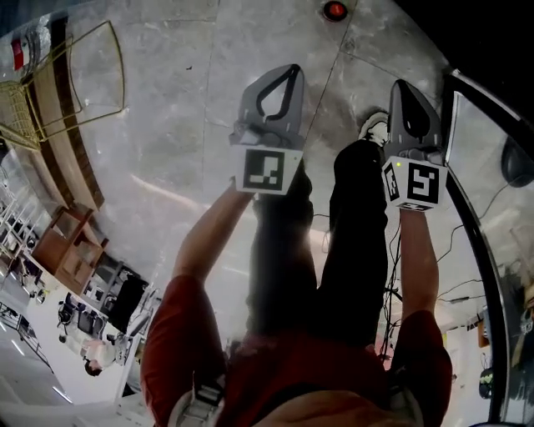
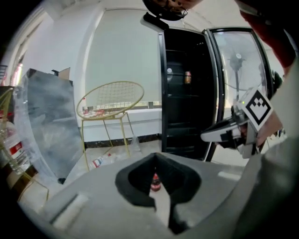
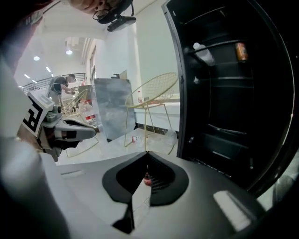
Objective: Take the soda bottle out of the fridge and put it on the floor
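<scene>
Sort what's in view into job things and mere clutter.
Job: soda bottle standing on the floor; black fridge, door open.
Lying about: gold wire chair; plastic bottle lying by its legs; silver panel; can on a fridge shelf.

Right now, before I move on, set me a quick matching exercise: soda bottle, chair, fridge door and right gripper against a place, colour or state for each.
Things:
1. soda bottle
2. chair
3. fridge door
4. right gripper

Place, colour or state:
A. swung open
B. jaws shut, nothing held
C. standing on the floor
D. gold wire

Pairs: 1-C, 2-D, 3-A, 4-B.
</scene>
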`<state>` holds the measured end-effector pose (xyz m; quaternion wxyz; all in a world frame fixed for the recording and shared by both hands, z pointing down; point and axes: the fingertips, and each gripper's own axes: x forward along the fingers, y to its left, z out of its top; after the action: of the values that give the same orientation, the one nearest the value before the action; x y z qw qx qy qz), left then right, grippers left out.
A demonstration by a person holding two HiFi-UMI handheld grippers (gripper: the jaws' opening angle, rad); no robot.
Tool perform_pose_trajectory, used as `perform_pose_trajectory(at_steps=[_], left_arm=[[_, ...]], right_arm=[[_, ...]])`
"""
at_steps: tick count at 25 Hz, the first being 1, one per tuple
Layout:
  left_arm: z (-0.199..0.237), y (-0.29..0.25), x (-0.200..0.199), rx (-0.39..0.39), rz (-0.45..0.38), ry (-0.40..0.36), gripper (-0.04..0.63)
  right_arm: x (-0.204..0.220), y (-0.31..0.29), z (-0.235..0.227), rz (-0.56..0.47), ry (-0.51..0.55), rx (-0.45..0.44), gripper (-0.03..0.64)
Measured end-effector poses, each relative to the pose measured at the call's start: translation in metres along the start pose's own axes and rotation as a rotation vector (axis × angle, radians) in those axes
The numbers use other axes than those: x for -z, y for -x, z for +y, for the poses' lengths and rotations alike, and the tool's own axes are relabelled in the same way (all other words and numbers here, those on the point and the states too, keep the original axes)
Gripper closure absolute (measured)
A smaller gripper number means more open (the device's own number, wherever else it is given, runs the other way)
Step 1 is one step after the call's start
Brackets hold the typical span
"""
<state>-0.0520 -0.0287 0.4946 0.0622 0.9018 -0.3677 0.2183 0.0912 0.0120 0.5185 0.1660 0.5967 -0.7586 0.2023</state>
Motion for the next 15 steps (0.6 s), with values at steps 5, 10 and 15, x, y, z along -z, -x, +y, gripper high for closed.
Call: perform_pose_trajectory(at_steps=[5,10,15], left_arm=[[-0.004,0.053,-0.143,-0.006,-0.040,-0.003,0.595],[-0.010,0.108,-0.274,-0.025,-0.058,0.064,0.595],[-0.011,0.155,-0.376,-0.029,-0.053,0.075,0.595]], right_arm=[[-0.124,0.077,0.000,-0.028,-0.045,0.055,0.617],[-0.235,0.152,0.001,-0.025,-0.093,0.077,0.617],[-0.346,0.214,0.009,-0.085,-0.100,0.092,0.617]])
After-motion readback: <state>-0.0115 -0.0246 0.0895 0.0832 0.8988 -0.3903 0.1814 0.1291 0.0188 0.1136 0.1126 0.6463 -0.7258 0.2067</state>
